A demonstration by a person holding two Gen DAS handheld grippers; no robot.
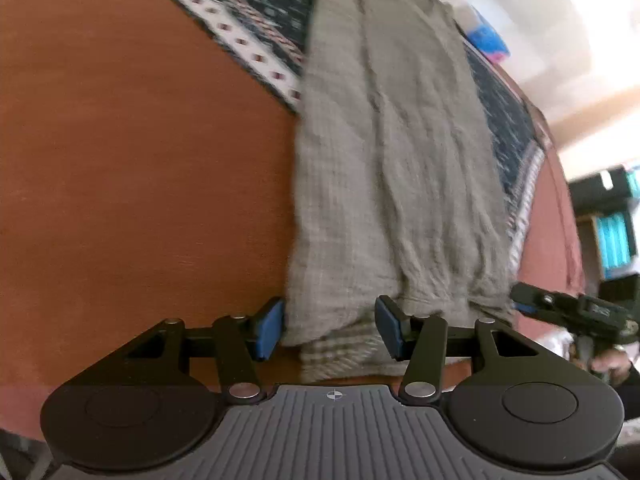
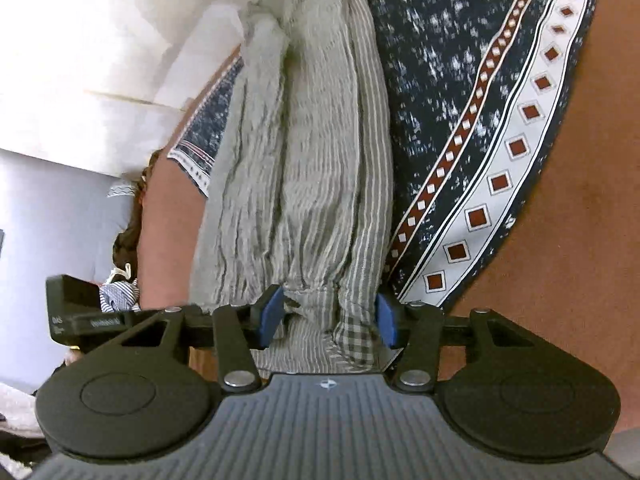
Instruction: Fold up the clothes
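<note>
Grey-green crinkled cloth, a garment (image 1: 384,168) gathered into a long strip, runs in the left wrist view from just ahead of the left gripper (image 1: 330,330) away toward the far end of the reddish-brown table (image 1: 140,168), its long axis in line with the fingers. Its near end, with a striped hem, lies between the blue pads (image 1: 269,330), which stand apart on either side of it without pinching (the left edge of the cloth sits just beside one pad). Under the strip lies a dark blue patterned cloth (image 1: 264,12) with a white border of red diamonds. At the right edge the right gripper (image 1: 576,316) shows, blurred. In the right wrist view the same garment (image 2: 304,168) again stretches lengthwise away from the right gripper (image 2: 328,318), whose jaws stand moderately apart around the bunched striped-and-checked end; whether the pads press it I cannot tell. The patterned cloth (image 2: 500,128) lies to its right on the table (image 2: 560,240).
</note>
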